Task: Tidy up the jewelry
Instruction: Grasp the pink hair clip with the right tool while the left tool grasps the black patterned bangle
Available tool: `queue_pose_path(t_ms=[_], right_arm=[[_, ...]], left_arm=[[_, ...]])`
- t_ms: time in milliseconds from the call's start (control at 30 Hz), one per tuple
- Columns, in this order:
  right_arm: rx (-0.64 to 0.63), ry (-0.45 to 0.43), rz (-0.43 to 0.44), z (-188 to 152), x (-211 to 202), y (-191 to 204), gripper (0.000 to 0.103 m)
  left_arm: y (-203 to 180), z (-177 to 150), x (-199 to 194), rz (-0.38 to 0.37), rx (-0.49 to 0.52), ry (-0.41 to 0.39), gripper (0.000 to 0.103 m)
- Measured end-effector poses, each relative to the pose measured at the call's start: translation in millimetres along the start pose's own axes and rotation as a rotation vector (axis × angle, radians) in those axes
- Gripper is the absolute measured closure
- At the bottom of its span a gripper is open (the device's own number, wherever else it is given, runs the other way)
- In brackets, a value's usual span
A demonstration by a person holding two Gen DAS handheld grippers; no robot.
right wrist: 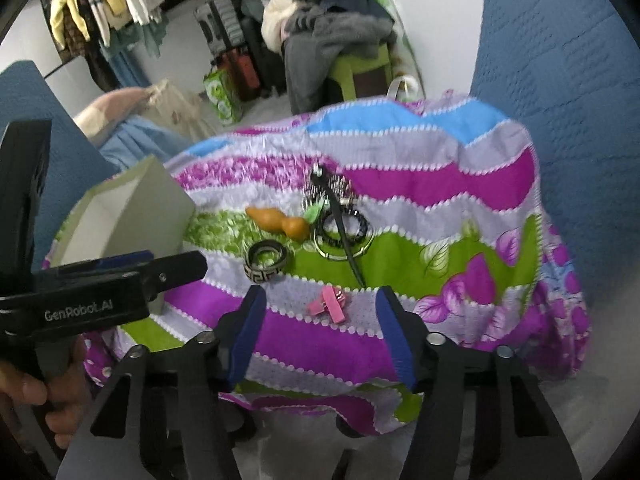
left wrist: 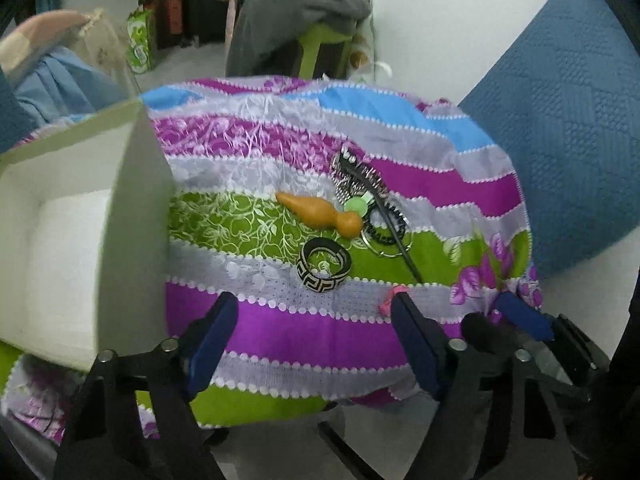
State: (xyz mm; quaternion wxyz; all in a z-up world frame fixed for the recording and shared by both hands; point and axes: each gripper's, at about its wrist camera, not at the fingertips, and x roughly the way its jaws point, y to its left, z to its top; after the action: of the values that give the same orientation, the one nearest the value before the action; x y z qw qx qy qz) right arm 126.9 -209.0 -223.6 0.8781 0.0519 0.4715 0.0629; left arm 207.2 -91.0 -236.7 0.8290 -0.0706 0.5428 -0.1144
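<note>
The left gripper is wide apart and holds nothing. The right gripper is open too, empty, with a small pink plastic clip just ahead between its blue pads.

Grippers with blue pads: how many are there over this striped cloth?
2: the right gripper hovers open over the pink clip; the left gripper is open near the white box.

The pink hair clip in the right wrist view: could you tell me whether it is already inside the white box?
No, the pink hair clip lies on the striped cloth, apart from the white box.
</note>
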Motion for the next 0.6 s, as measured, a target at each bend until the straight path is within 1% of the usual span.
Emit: queue_pose_path(t_ms=[100,133,167,200,267,367,467,533,567,600], right_arm=[[-0.011,0.034,0.003,-0.3,18.8,-1.4,0.054],[-0.019,0.048,0.000,-0.9,26.9,-1.7,0.056],[-0.023,0.057,-0.001,-0.3,32.3,-2.5,0.061],[-0.027,0.068,-0.002,-0.8,37.4,-3.5,0.062],[-0.033,0.086,0.001,-0.6,48.5,-4.2,0.062],[-0.055,0.109,-0.009,-1.5,64.9,-3.6,0.062],[-0.060,0.130,-0.015,-3.0,76.6,-6.1,0.062],[-0.057,0.150,-0.007,-4.2,84.0,-8.0,0.062],[-0.058,0.152,-0.003,-4.1,86.7,-7.9,0.062],[-0.061,0.154,-0.004,-3.8,88.3,-7.2,0.062]], left_arm=[[3.9,2.7,19.1,0.001,-0.020,0.029,0.034],[6.3,3.9,27.3,-0.013,-0.040,0.045,0.035],[7.4,4.3,31.9,-0.023,-0.048,0.052,0.037],[7.9,5.0,38.6,-0.021,-0.048,0.061,0.039],[9.4,6.2,48.9,-0.015,-0.044,0.070,0.040],[11.4,9.3,62.3,-0.022,-0.046,0.091,0.040],[12.4,12.3,72.9,-0.018,-0.040,0.096,0.040],[11.0,15.1,79.0,-0.015,-0.029,0.094,0.044],[10.5,16.0,81.9,-0.016,-0.025,0.096,0.048],[10.2,16.6,84.6,-0.018,-0.025,0.100,0.049]])
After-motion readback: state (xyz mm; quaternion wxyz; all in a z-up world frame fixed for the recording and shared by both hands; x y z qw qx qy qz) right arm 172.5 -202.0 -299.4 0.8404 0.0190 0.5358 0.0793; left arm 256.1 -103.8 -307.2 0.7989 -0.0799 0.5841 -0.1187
